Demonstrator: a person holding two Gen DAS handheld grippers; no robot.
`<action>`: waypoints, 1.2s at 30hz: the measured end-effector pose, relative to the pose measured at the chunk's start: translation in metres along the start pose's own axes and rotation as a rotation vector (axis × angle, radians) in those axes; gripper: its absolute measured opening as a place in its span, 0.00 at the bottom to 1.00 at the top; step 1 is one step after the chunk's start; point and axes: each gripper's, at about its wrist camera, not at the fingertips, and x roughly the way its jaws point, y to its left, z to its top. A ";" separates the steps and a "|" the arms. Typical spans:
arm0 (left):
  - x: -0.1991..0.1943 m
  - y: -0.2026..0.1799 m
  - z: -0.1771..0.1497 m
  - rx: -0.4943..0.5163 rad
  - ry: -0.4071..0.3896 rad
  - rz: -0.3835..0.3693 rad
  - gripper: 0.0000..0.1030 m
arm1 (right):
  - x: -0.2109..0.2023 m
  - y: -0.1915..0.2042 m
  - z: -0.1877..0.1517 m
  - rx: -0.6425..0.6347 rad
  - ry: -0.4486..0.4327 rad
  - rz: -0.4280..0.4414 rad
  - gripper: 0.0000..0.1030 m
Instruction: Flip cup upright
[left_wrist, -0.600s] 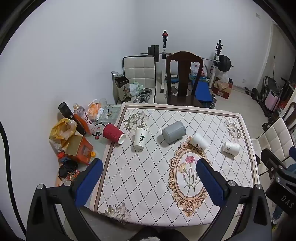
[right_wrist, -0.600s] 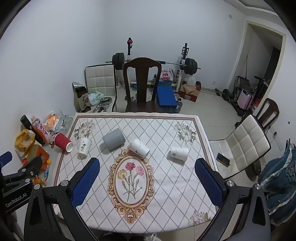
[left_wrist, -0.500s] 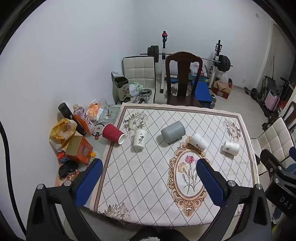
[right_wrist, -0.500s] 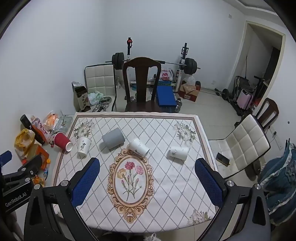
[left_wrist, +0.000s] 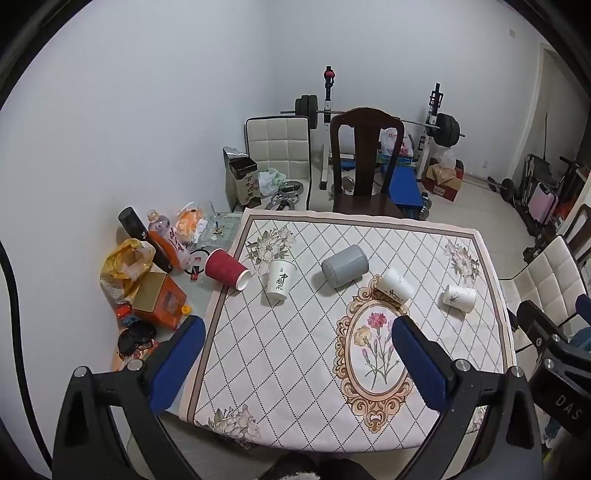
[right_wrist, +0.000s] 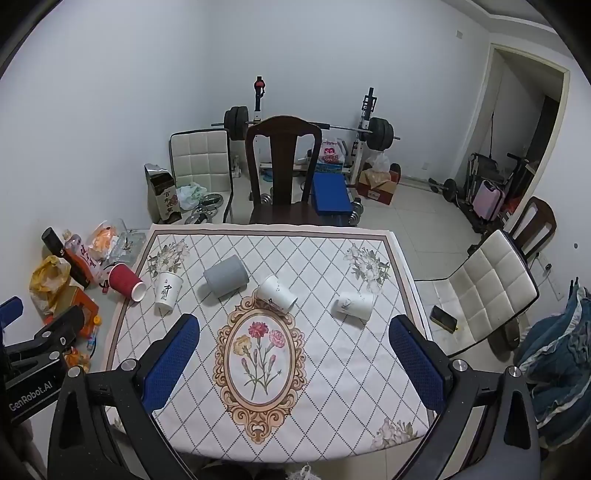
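Note:
Several cups sit on the patterned tablecloth (left_wrist: 288, 354). A red cup (left_wrist: 226, 268) (right_wrist: 126, 282) lies on its side at the left edge. A white cup with black writing (left_wrist: 280, 282) (right_wrist: 167, 290) stands upright. A grey cup (left_wrist: 345, 266) (right_wrist: 225, 276) and two white cups (left_wrist: 396, 286) (left_wrist: 460, 298) (right_wrist: 276, 292) (right_wrist: 352, 305) lie on their sides. My left gripper (left_wrist: 295, 356) and right gripper (right_wrist: 293, 350) are open and empty, high above the table's near side.
Bottles, bags and an orange box (left_wrist: 157, 301) crowd the table's left strip. A dark wooden chair (left_wrist: 364, 166) stands at the far side, a white chair (right_wrist: 484, 288) to the right. Weight equipment (right_wrist: 310, 129) stands against the back wall.
Both grippers have stayed nearly still; the views shifted only slightly. No cup has moved.

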 end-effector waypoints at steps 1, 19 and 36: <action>-0.001 0.000 0.000 0.000 -0.001 -0.001 1.00 | 0.000 0.001 0.000 0.000 0.000 -0.002 1.00; -0.003 0.001 -0.001 -0.001 -0.006 -0.001 1.00 | -0.007 0.002 -0.001 0.002 -0.004 0.003 1.00; -0.004 0.000 -0.001 -0.001 -0.011 -0.002 1.00 | -0.005 0.003 -0.002 -0.001 -0.008 0.000 1.00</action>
